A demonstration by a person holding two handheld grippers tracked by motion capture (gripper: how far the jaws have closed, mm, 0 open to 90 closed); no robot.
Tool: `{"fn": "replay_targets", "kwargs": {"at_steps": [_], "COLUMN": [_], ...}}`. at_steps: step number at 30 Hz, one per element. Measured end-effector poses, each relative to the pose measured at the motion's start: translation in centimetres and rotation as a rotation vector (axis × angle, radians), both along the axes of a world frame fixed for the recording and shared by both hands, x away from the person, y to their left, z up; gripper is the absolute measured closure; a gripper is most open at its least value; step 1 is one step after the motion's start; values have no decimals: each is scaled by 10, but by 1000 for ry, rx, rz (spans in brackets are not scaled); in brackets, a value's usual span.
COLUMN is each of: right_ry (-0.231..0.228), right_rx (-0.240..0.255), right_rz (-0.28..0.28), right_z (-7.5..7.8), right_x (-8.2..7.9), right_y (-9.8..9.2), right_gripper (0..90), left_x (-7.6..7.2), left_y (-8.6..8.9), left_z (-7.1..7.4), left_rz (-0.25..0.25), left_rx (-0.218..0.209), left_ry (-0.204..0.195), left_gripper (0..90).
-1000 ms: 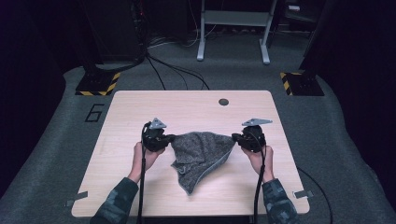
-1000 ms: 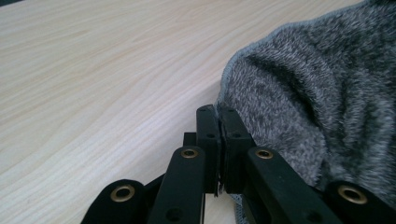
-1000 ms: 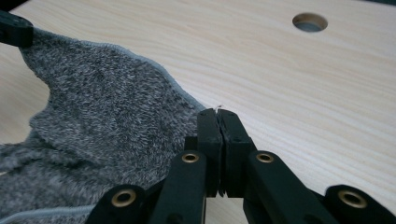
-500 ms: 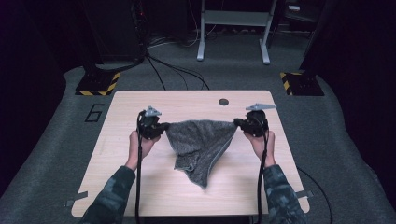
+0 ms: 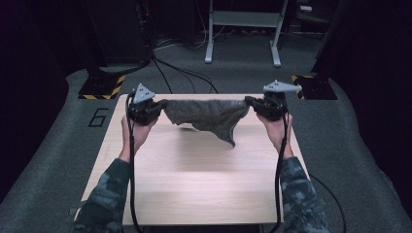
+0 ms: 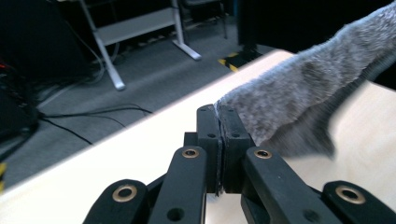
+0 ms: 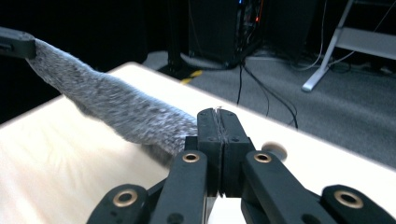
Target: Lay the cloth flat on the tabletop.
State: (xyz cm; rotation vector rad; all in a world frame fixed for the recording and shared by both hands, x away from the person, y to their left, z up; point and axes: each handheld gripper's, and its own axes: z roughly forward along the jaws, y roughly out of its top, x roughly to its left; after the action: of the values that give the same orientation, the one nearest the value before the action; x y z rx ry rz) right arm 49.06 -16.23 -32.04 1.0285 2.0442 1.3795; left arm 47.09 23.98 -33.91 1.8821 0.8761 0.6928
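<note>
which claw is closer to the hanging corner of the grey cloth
Right. The right claw grips the cloth just above and right of the hanging corner; the left claw holds the far end.

A light wooden table [image 5: 194,184] stands on a grey carpet floor [image 5: 48,184]. Behind the table is a white metal frame on two legs [image 5: 243,29]. Black cables [image 5: 180,73] lie near it. Yellow-and-black striped tape [image 5: 104,90] is left of the table. The room behind is dark.
</note>
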Motion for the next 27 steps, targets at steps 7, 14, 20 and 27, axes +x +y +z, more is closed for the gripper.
{"fn": "replay_targets", "kwargs": {"at_steps": [7, 14, 20, 27], "right_ry": [134, 278, 325, 377], "right_rx": [5, -6, -24, -53], "right_rz": [85, 85, 78, 104], "right_z": [-68, -144, -168, -179], "right_x": [-55, -101, -116, -127], "right_y": [-10, -15, -12, -12], "right_gripper": [889, 887, 883, 792], "left_x": [-55, -89, -97, -106], "left_y": [5, 6, 8, 12], "left_z": [-70, -134, -160, -165], "left_rz": [-103, -136, -138, -178], "left_rx": [17, 18, 10, -48], "left_ry": [123, 268, 347, 415], "left_gripper": [888, 885, 878, 705]}}
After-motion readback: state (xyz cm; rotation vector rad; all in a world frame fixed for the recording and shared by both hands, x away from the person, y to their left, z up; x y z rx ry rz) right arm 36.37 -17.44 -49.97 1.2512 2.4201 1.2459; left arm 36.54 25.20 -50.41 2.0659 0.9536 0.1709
